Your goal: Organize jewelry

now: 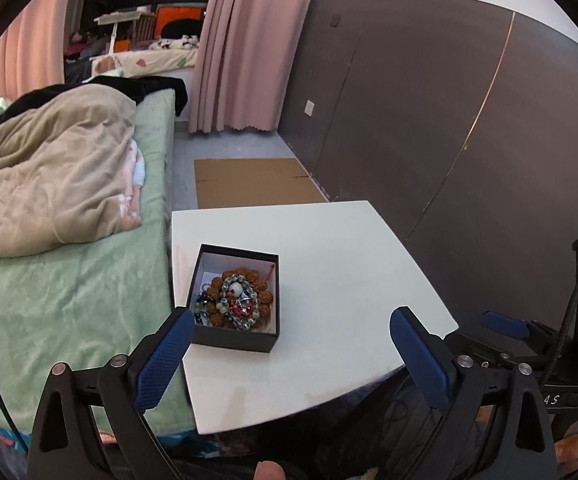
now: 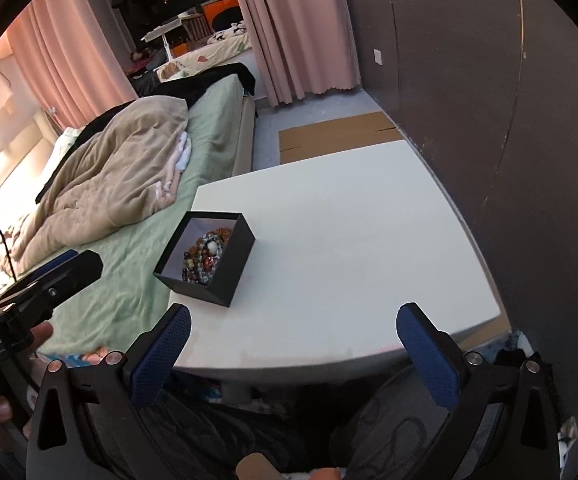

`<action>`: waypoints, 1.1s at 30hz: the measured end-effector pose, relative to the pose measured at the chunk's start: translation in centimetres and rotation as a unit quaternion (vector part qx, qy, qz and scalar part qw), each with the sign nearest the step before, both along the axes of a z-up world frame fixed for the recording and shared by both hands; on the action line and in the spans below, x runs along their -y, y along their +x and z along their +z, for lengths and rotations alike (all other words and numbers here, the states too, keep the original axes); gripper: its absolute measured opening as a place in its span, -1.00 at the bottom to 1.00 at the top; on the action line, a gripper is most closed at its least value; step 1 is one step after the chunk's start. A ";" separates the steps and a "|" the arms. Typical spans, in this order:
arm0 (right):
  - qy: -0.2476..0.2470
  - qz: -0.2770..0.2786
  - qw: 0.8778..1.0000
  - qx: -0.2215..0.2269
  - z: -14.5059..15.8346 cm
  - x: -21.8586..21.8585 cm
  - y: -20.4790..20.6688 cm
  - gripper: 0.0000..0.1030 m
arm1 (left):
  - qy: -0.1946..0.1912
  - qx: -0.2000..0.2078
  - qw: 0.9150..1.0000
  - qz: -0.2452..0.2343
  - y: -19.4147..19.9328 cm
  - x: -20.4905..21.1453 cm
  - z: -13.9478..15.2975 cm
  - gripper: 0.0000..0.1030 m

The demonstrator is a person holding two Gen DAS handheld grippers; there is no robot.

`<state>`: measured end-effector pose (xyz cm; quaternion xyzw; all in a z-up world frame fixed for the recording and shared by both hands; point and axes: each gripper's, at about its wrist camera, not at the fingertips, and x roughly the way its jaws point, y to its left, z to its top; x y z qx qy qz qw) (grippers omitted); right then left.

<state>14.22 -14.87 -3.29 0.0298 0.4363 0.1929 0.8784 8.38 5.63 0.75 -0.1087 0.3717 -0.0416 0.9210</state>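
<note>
A black open box stands on the white table near its left edge. It holds a pile of bead bracelets, brown, grey and red. The box also shows in the right wrist view with the bracelets inside. My left gripper is open and empty, low over the table's near edge, its left finger beside the box's near left corner. My right gripper is open and empty above the table's near edge, to the right of the box.
A bed with a green sheet and a beige duvet lies left of the table. A dark wall panel runs along the right. Flat cardboard lies on the floor beyond the table. Pink curtains hang behind.
</note>
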 end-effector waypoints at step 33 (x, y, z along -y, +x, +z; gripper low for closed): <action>0.027 -0.013 0.996 0.089 3.5 5.2 -8.9 1.00 | 0.074 0.069 0.995 -0.006 -9.7 4.4 3.4 0.99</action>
